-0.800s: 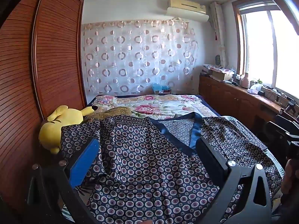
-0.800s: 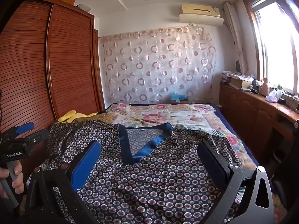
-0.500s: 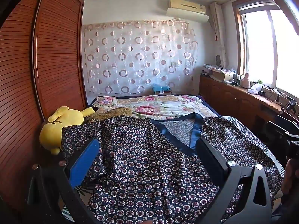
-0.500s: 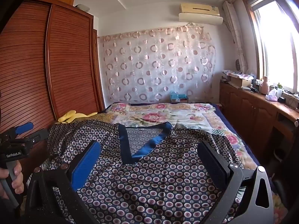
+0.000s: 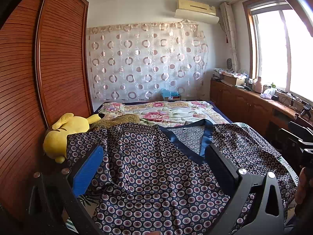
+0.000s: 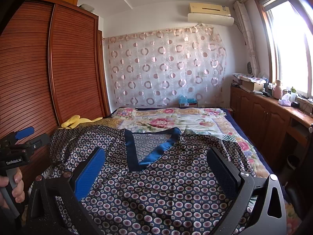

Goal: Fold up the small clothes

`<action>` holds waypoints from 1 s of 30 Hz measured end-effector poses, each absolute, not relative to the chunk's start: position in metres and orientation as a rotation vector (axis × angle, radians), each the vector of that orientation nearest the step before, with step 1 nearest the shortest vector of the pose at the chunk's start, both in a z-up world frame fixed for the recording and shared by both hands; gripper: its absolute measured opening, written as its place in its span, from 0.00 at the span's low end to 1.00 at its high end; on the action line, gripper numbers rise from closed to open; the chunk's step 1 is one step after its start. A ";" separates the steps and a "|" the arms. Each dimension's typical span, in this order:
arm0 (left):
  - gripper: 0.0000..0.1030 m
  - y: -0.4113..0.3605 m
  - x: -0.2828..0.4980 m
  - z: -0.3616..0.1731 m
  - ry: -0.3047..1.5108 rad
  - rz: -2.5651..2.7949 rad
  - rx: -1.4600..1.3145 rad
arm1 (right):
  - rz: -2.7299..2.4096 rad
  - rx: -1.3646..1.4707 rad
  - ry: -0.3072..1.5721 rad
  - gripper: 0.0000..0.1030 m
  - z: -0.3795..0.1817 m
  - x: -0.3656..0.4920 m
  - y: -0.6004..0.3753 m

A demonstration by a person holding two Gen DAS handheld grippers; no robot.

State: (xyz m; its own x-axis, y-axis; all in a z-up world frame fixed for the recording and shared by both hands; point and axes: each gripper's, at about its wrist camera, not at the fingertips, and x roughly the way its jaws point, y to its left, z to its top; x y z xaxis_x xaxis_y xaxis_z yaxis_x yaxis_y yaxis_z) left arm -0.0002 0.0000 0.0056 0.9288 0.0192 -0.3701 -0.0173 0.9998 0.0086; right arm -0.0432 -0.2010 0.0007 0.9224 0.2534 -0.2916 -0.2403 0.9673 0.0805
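Nothing has shifted in the last moment: the patterned shirt (image 6: pixel 166 186) stays spread flat on the near bed (image 6: pixel 205 121), unfolded, left gripper (image 5: pixel 154 168) and right gripper (image 6: pixel 156 168) hovering with jaws open, folding not begun.

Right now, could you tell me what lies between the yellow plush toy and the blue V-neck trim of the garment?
In the left wrist view, only the patterned garment itself: its rumpled shoulder and sleeve span from the yellow plush toy to the blue V-neck trim.
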 end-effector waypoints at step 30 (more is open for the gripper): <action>1.00 0.003 -0.004 0.008 0.379 0.021 0.009 | 0.254 0.051 0.314 1.00 0.000 -0.042 -0.202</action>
State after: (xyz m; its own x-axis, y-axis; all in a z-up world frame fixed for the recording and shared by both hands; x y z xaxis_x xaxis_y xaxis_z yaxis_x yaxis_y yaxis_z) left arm -0.0044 0.0028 0.0085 0.9289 0.0224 -0.3696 -0.0192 0.9997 0.0124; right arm -0.0415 -0.2024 -0.0004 0.9196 0.2551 -0.2988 -0.2394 0.9669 0.0889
